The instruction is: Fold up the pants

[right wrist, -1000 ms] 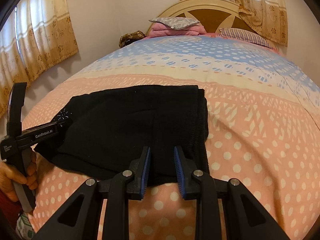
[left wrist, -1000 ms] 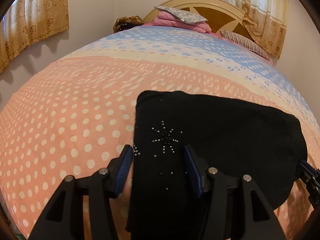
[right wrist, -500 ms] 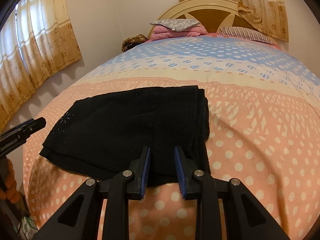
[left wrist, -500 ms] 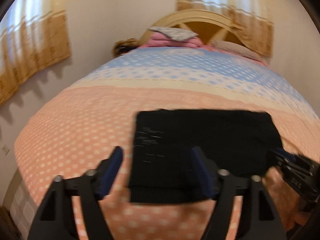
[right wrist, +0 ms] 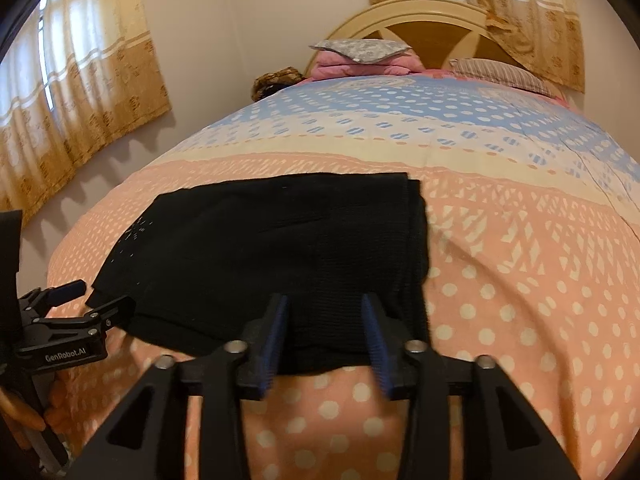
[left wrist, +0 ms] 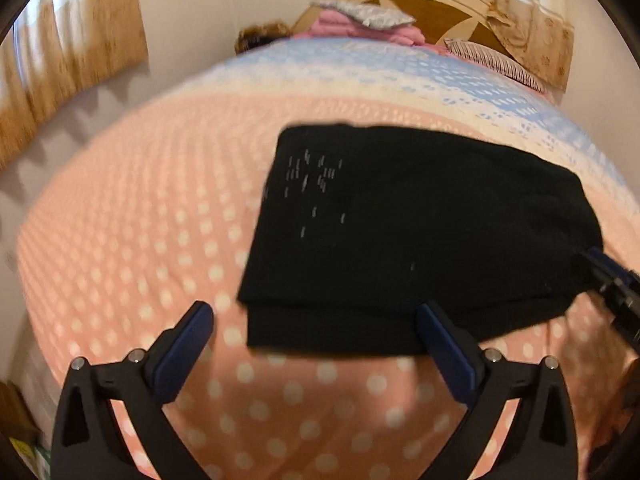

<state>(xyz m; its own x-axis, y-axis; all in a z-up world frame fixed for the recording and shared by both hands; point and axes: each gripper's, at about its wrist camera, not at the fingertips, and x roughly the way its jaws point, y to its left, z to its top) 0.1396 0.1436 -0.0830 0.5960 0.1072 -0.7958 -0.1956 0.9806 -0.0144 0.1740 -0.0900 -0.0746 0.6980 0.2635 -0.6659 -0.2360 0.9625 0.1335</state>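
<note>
Your black pants (right wrist: 272, 256) are lying folded flat on the bed (right wrist: 520, 264). Your left gripper (left wrist: 316, 320) is spreading wide by their near edge with nothing clamped. Your right gripper (right wrist: 326, 328) is opening too, pants edge loose between the pads.

Matt black knit pants (right wrist: 280, 248) with glinting studs, soft printed cotton bedspread (right wrist: 520, 280), glossy wooden headboard (right wrist: 432, 28).

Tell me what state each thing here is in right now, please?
Black pants: folded into a flat rectangle, lying on the bedspread.
Left tongs: opening wide, nothing gripped.
Right tongs: opening, pants edge between them, not pinched.
Bedspread: spread smooth.
Curtains: drawn across the window.
</note>
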